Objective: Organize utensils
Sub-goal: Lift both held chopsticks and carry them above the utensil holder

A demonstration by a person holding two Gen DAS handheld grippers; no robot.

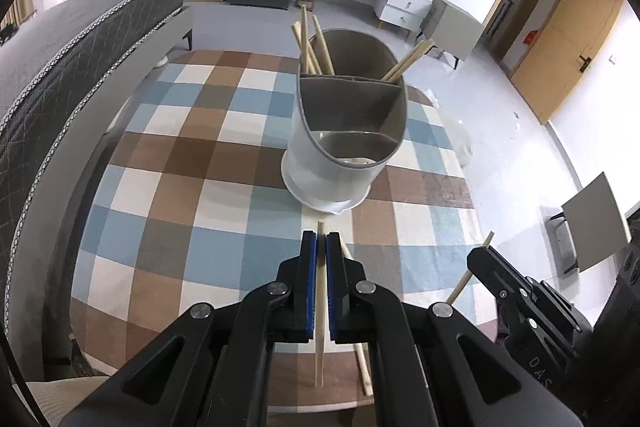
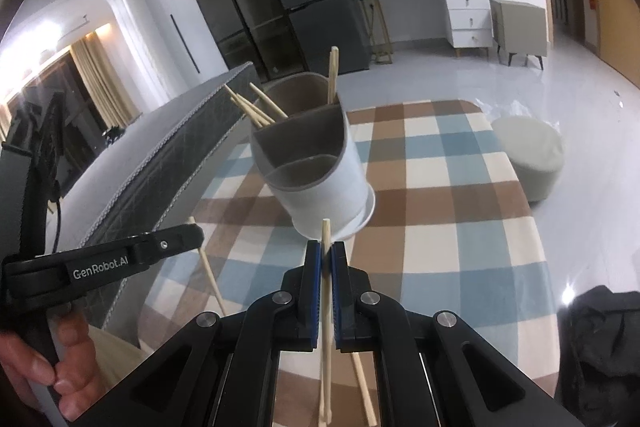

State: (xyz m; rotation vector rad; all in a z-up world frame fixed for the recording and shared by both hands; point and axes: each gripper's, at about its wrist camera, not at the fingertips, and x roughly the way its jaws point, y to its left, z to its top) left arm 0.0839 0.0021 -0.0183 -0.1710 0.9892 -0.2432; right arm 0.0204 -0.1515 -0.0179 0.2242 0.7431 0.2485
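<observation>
A grey and white divided utensil holder stands on the checked tablecloth, with several wooden chopsticks in its far compartment. My left gripper is shut on a chopstick just in front of the holder. A loose chopstick lies on the cloth under it. My right gripper is shut on another chopstick, also short of the holder. The right gripper shows in the left wrist view, and the left gripper in the right wrist view.
A grey sofa runs along the table's left side. A round pouf stands on the floor to the right. A dark bag sits at the table's near right. Another loose chopstick lies near the front edge.
</observation>
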